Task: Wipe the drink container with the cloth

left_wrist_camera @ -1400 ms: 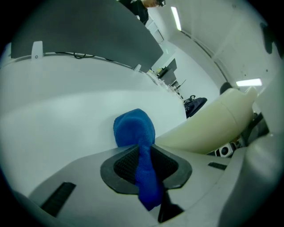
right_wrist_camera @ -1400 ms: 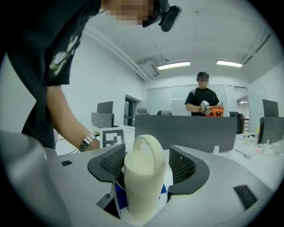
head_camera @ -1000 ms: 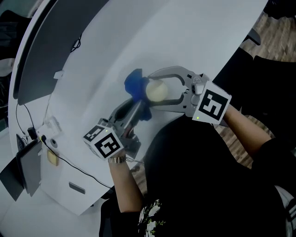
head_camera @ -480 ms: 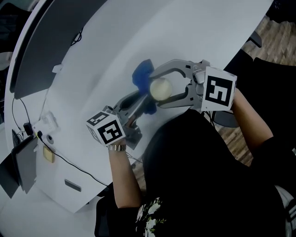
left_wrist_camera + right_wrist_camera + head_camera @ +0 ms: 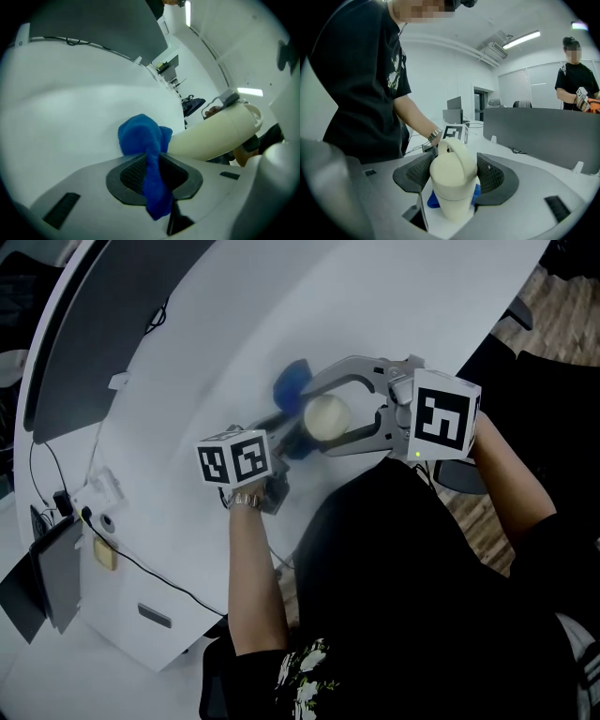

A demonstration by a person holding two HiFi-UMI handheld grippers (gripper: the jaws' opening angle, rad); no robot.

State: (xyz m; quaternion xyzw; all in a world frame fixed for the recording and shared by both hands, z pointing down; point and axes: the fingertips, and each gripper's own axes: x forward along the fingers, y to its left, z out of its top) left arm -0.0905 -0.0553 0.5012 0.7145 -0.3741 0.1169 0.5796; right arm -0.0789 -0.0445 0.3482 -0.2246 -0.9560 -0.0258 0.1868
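Pinching the blue cloth: left gripper, jaws pressed together on its trailing end | bunched end of cloth lies against the cream drink container | right gripper: jaws clamped on the container's body, looped lid handle facing its camera | both over the white table.

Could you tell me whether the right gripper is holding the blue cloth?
No: the right gripper clamps the cream drink container, while the left gripper pinches the blue cloth.
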